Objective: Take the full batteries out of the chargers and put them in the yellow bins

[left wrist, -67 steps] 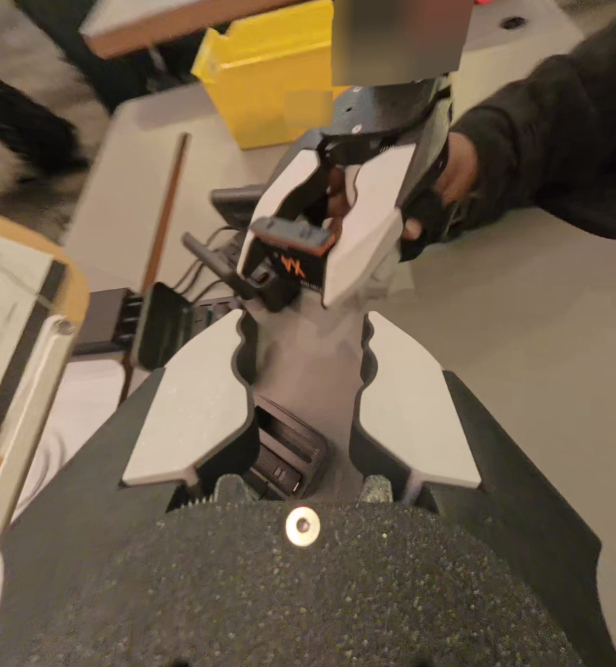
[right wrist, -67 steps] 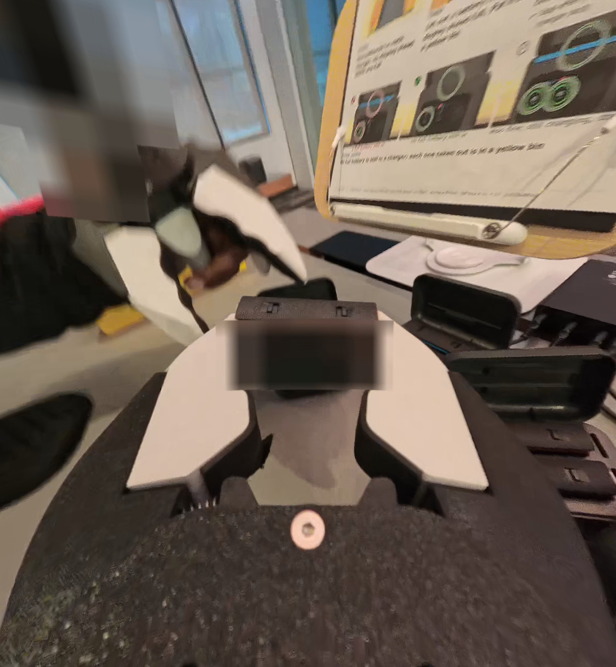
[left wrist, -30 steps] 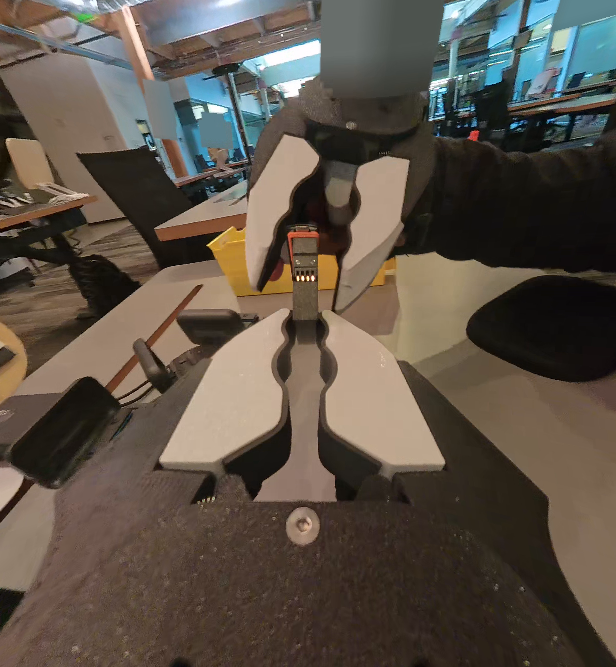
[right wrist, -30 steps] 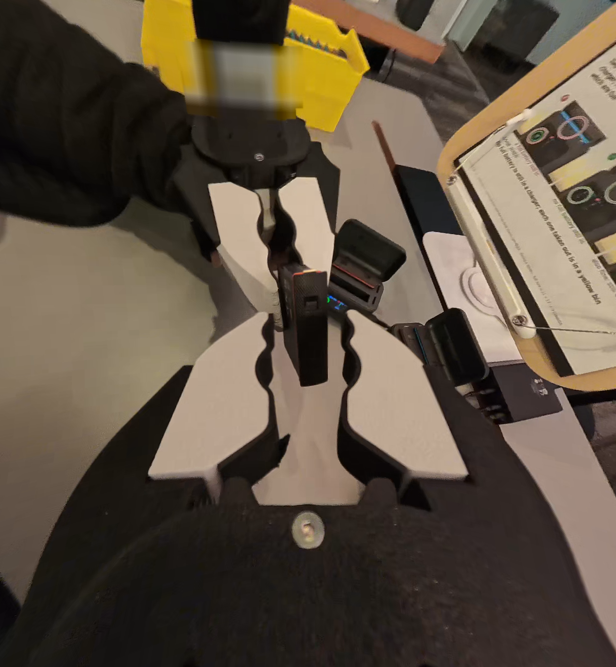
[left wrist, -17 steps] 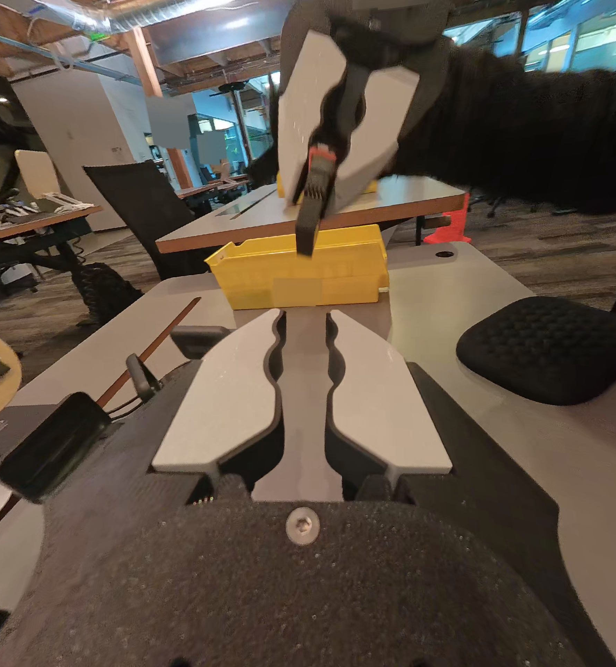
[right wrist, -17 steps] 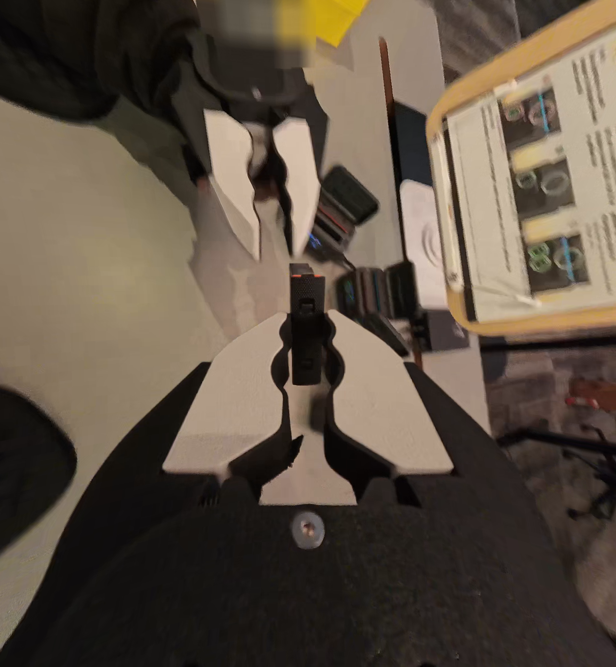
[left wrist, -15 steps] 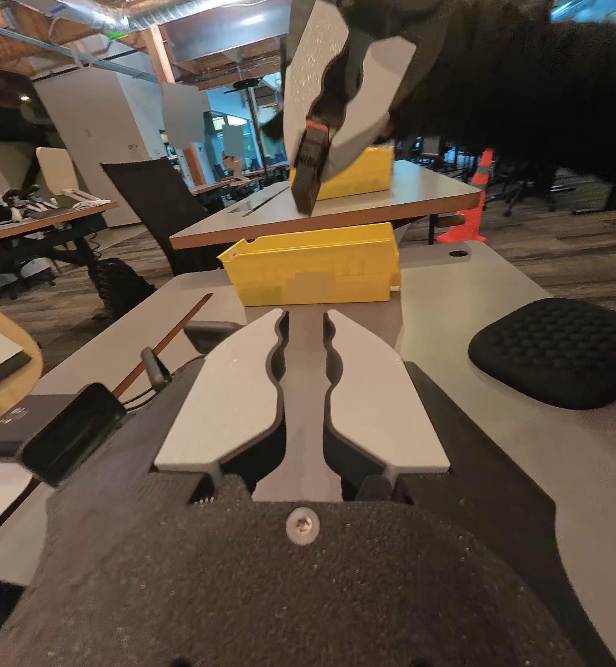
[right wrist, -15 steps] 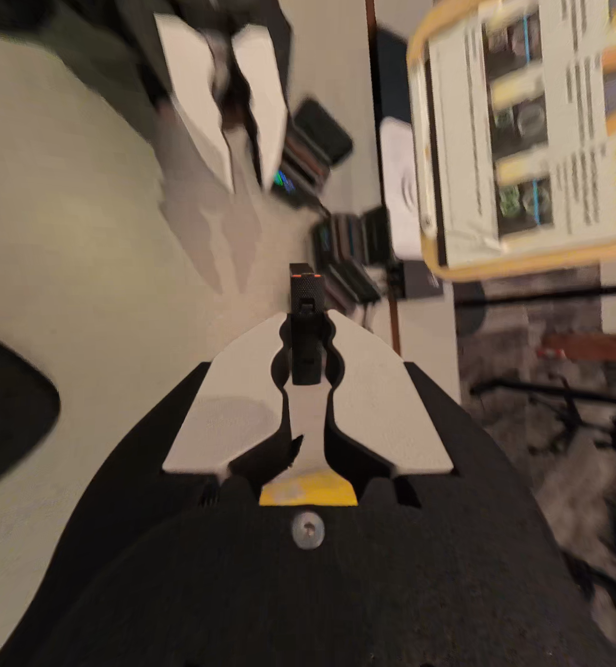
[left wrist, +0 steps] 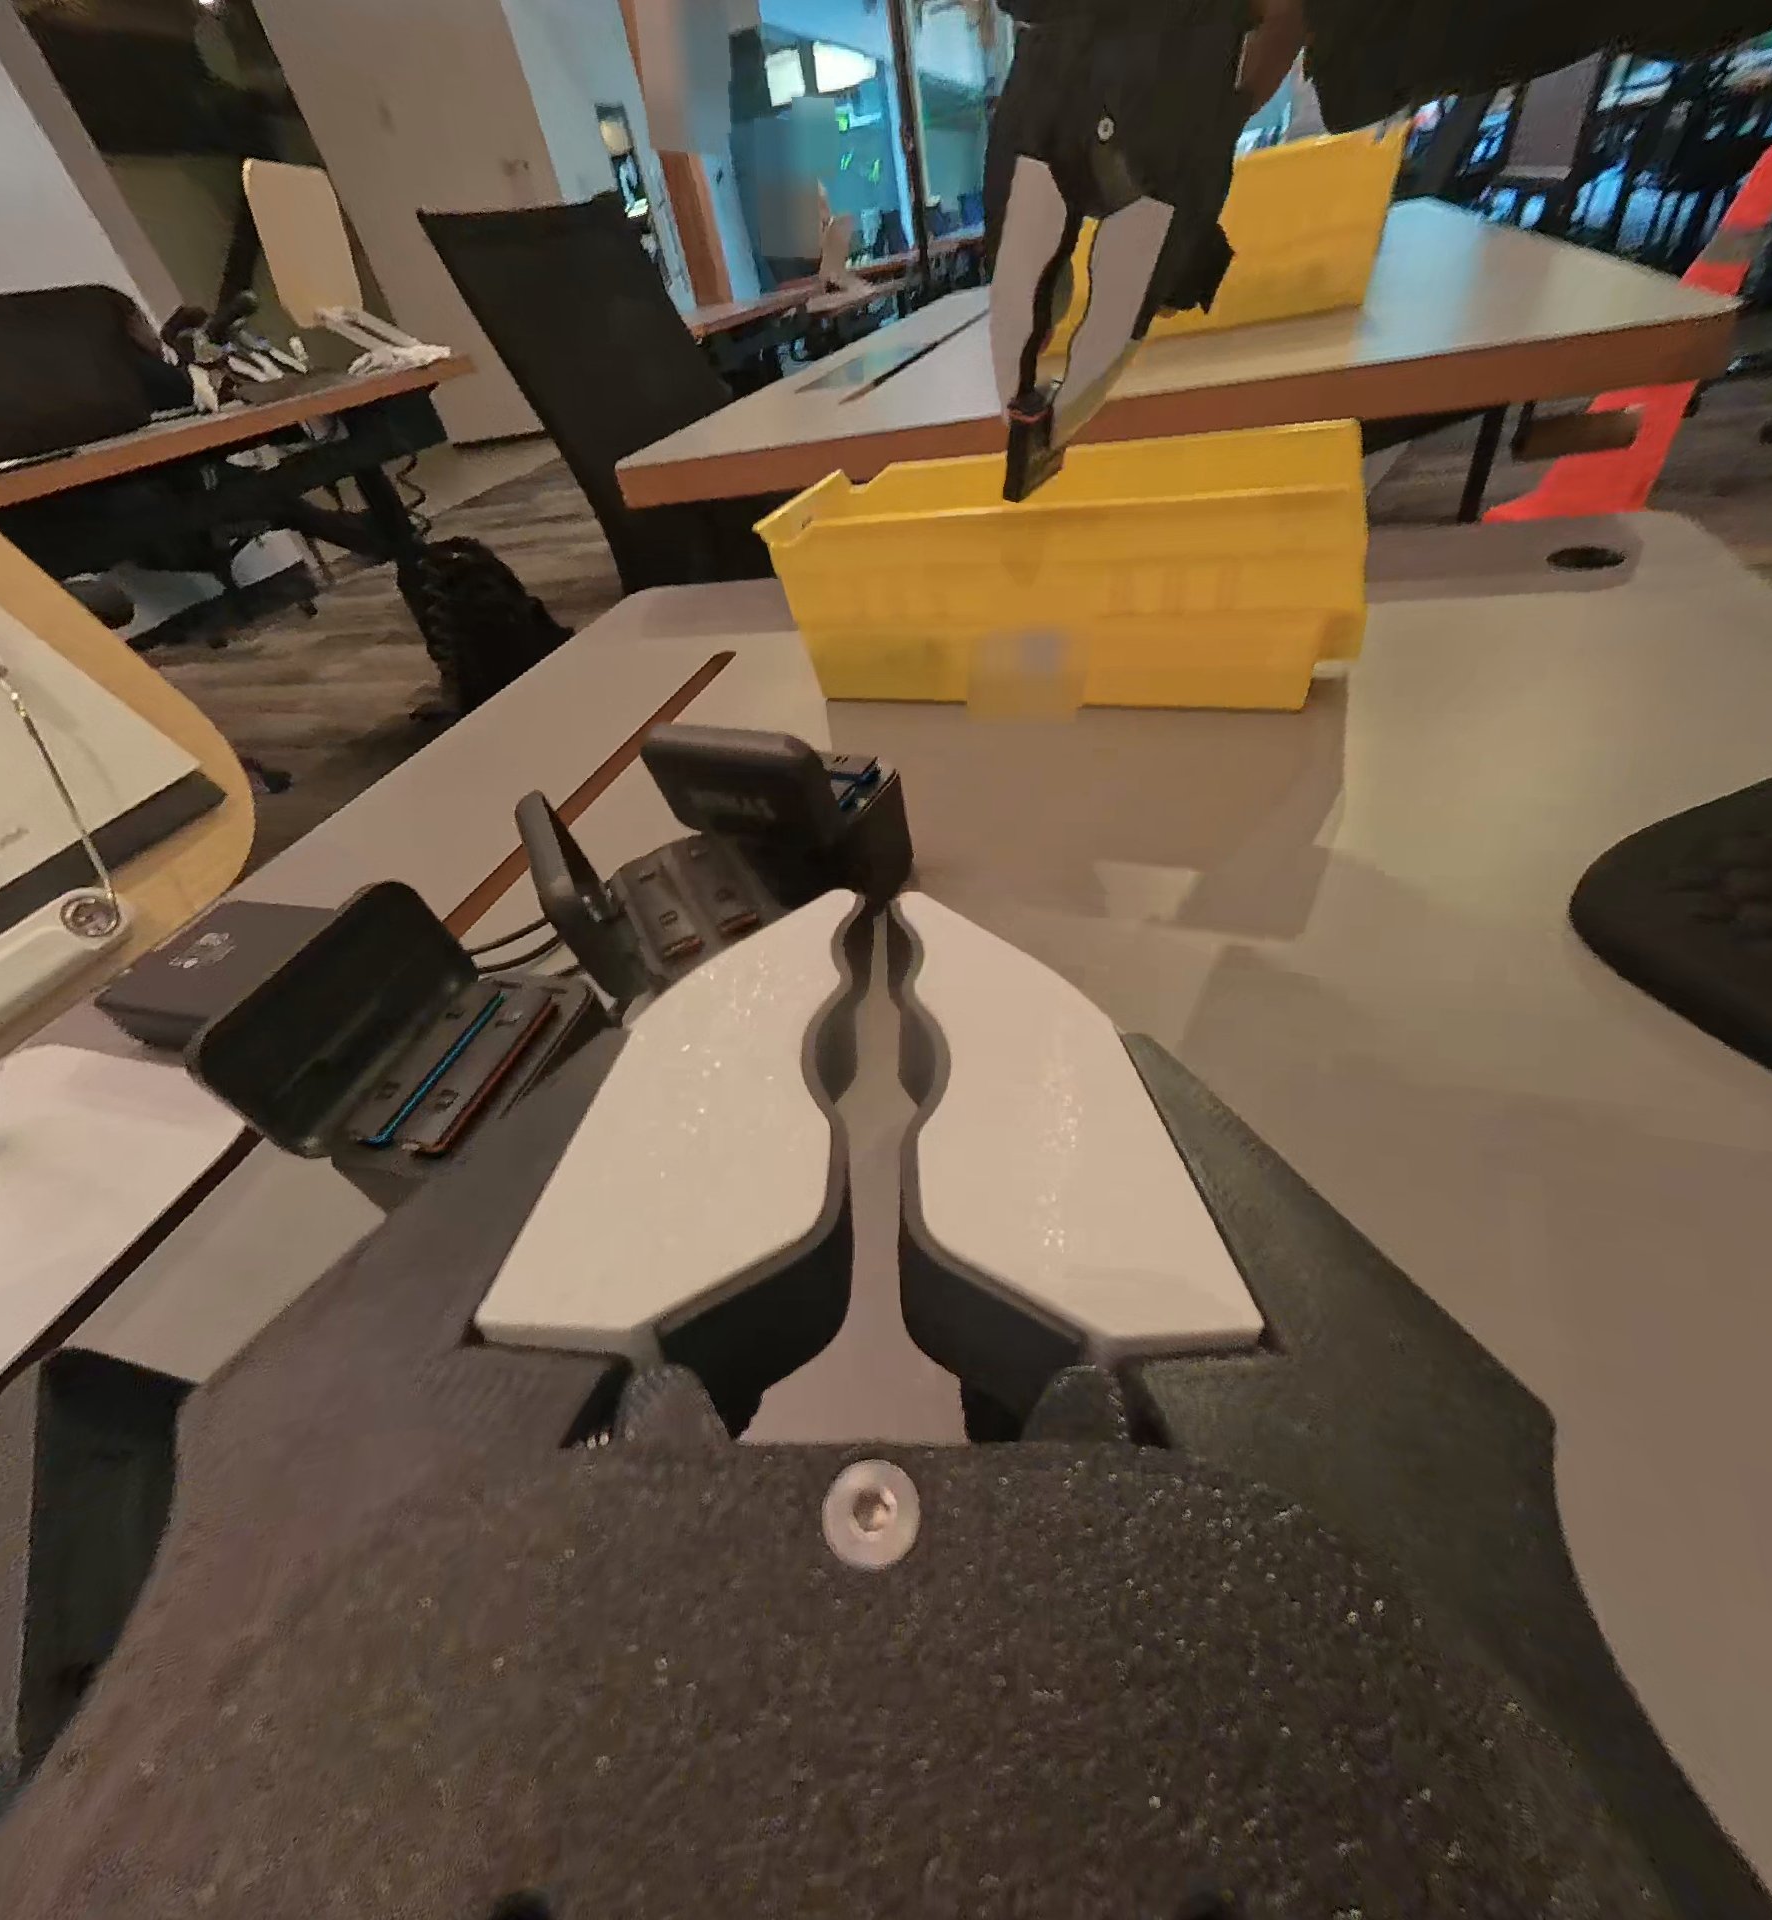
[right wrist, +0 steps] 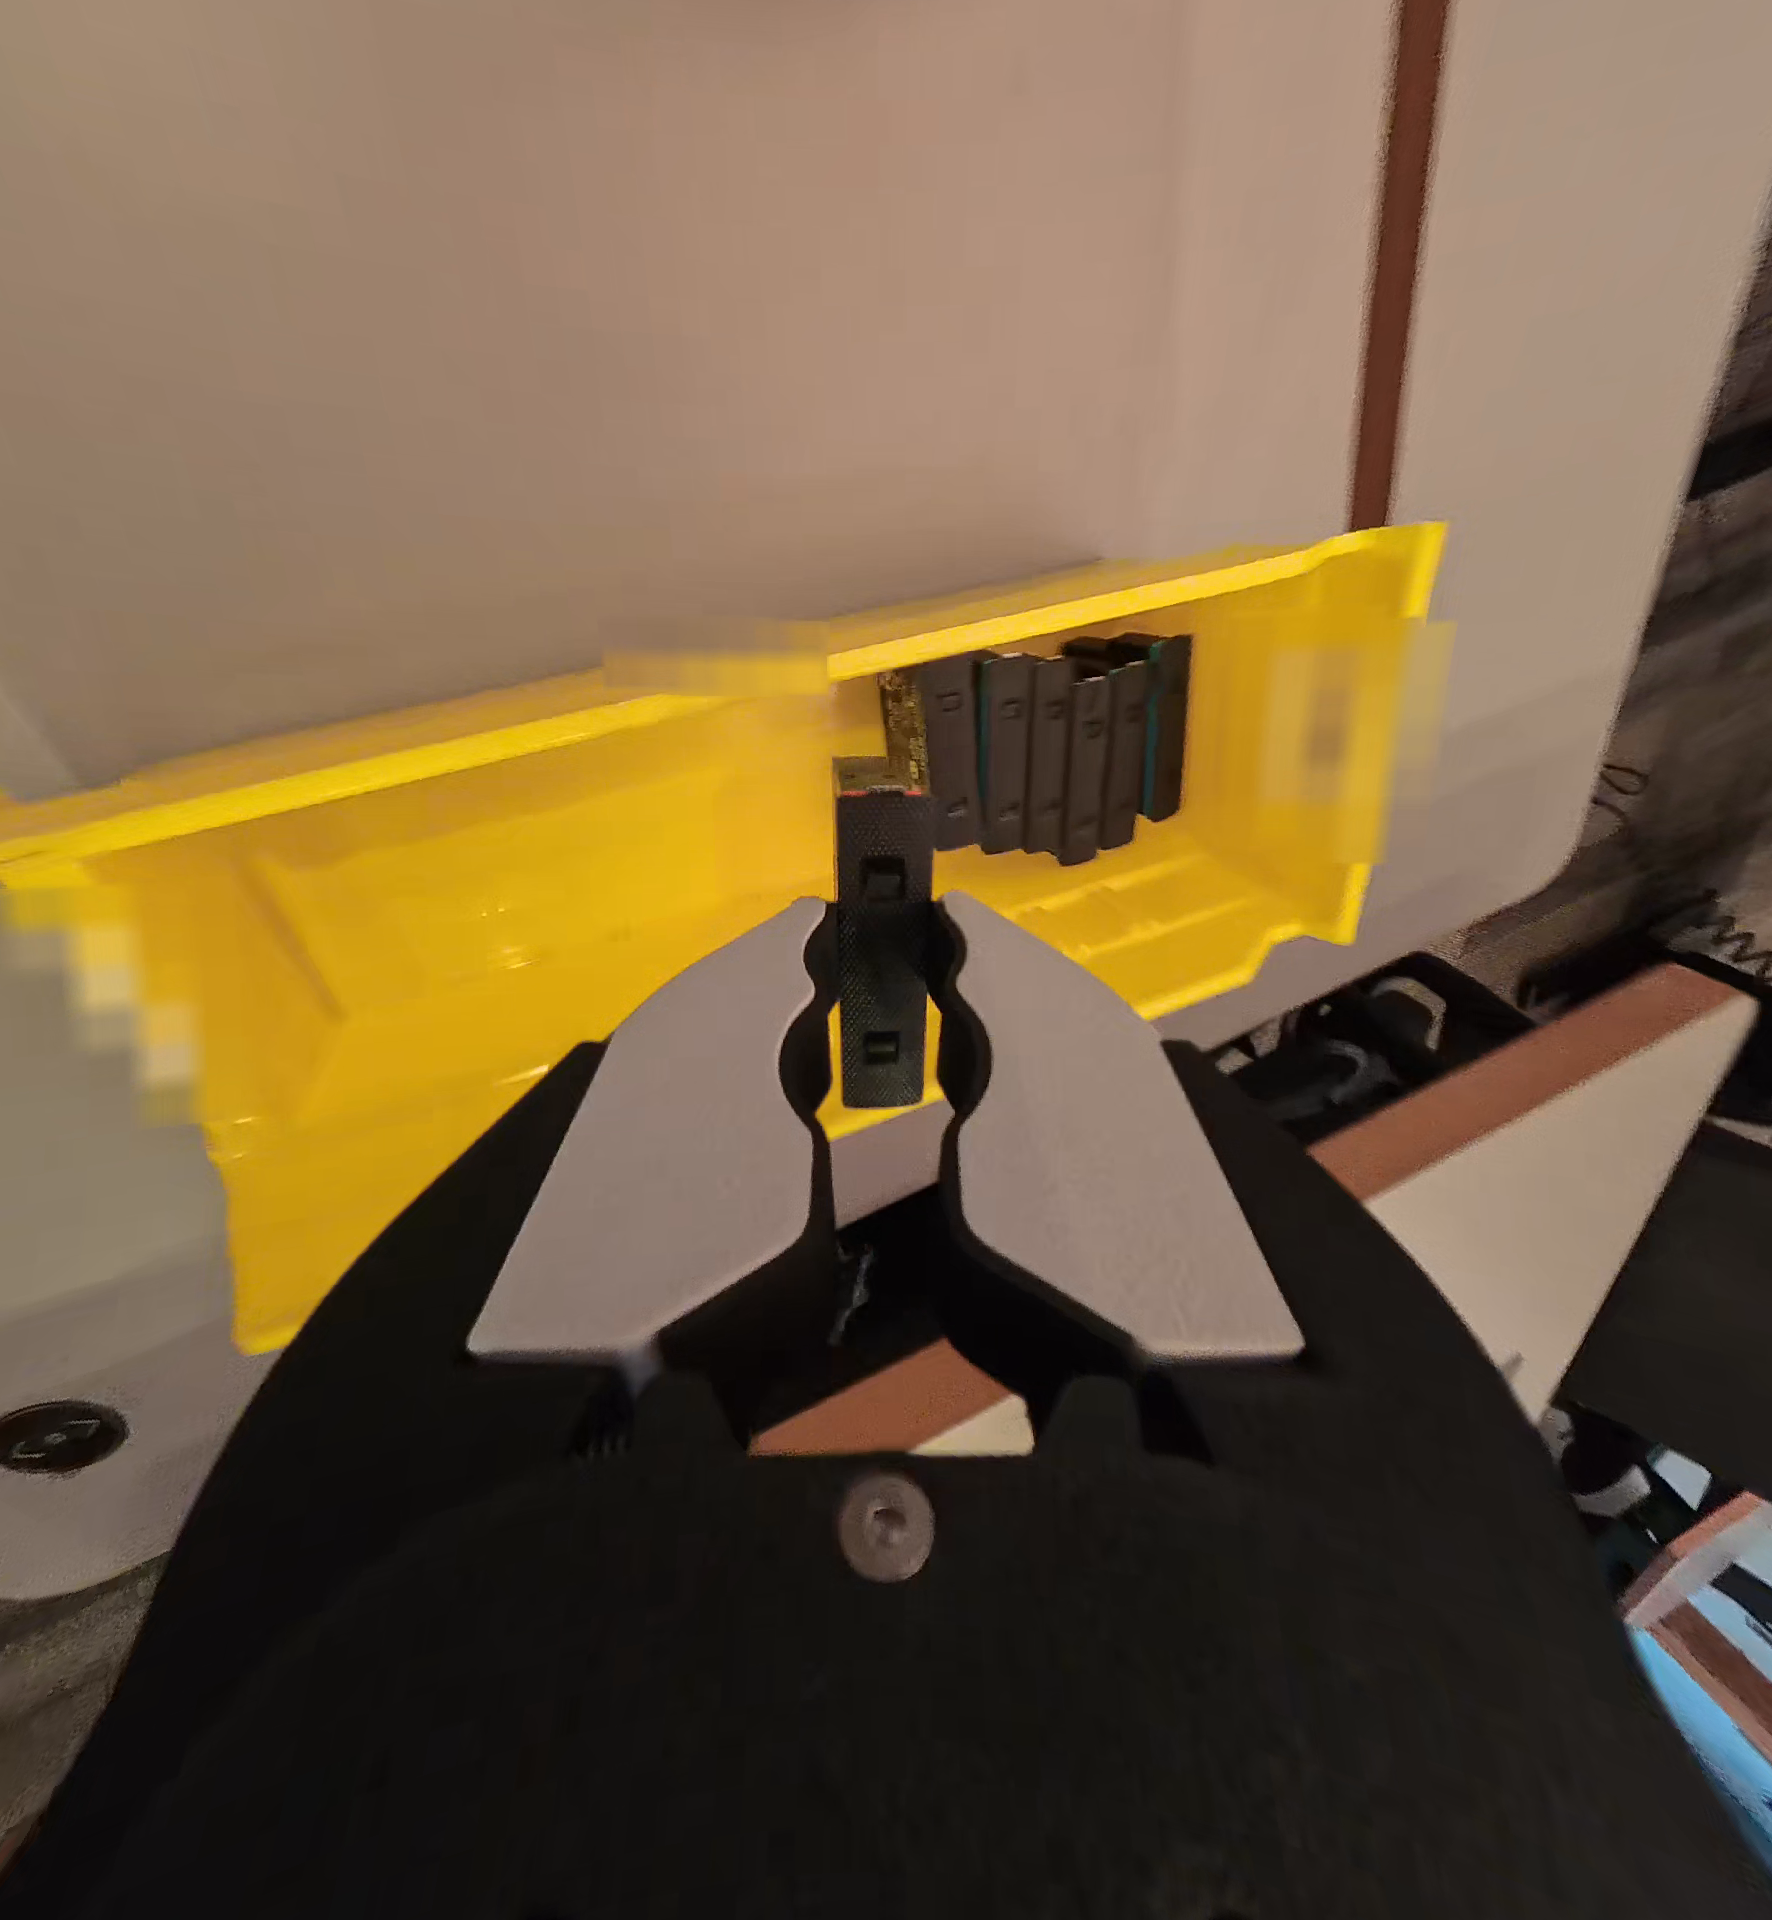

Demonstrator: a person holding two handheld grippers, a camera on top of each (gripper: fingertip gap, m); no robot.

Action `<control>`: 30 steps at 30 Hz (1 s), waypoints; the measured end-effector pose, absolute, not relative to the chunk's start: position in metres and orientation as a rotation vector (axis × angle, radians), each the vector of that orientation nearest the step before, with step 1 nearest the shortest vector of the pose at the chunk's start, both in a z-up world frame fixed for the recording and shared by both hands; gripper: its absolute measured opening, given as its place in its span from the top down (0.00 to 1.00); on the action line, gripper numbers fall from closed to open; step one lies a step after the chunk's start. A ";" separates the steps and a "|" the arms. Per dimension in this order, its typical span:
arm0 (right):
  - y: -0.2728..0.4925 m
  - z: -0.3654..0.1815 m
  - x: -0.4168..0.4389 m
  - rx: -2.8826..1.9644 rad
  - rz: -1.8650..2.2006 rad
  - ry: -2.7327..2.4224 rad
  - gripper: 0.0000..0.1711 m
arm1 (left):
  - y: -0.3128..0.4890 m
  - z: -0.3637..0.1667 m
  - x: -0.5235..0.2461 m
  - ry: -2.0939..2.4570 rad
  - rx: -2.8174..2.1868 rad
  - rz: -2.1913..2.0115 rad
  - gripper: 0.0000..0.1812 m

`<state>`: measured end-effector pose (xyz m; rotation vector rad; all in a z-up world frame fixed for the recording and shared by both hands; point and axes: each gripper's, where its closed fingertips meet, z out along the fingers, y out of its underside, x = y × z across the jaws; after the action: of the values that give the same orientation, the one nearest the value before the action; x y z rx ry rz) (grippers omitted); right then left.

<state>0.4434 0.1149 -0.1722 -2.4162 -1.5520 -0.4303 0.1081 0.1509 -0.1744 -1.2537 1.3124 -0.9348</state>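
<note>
Batteries (right wrist: 1053, 746) lie stacked in the bin (right wrist: 549, 935), right gripper (right wrist: 883, 914) clamps another one (right wrist: 882, 966) above it, chargers (left wrist: 425, 1049) hold more; left gripper (left wrist: 874, 909) is closed, empty.

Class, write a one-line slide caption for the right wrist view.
Right claw shut on a black battery, poised above the yellow bin holding a row of batteries.

hidden and cut off

the yellow bin (right wrist: 549, 935) has mosaic patches over its left end and right wall; the battery (left wrist: 1029, 457) end dips behind its rim.
</note>
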 end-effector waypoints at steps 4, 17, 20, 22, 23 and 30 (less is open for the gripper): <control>0.121 -0.209 0.454 -2.437 -0.411 -1.636 0.91 | 0.152 -0.180 0.104 1.307 -1.286 -0.897 0.99; 0.137 -0.264 0.464 -2.449 -0.364 -1.755 0.91 | 0.158 -0.188 0.079 1.238 -1.366 -0.812 0.98; 0.140 -0.269 0.464 -2.429 -0.376 -1.758 0.91 | 0.158 -0.189 0.075 1.228 -1.375 -0.801 0.98; 0.142 -0.267 0.464 -2.427 -0.378 -1.738 0.91 | 0.157 -0.191 0.073 1.227 -1.381 -0.799 0.98; 0.142 -0.265 0.464 -2.427 -0.381 -1.726 0.90 | 0.156 -0.192 0.073 1.229 -1.383 -0.801 0.98; 0.144 -0.254 0.468 -2.397 -0.447 -1.661 0.86 | 0.153 -0.198 0.073 1.252 -1.393 -0.773 0.98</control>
<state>0.4678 0.1438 -0.2538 -2.3969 -1.6611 -0.4472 0.0732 0.1525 -0.1981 -1.3931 1.2516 -0.7725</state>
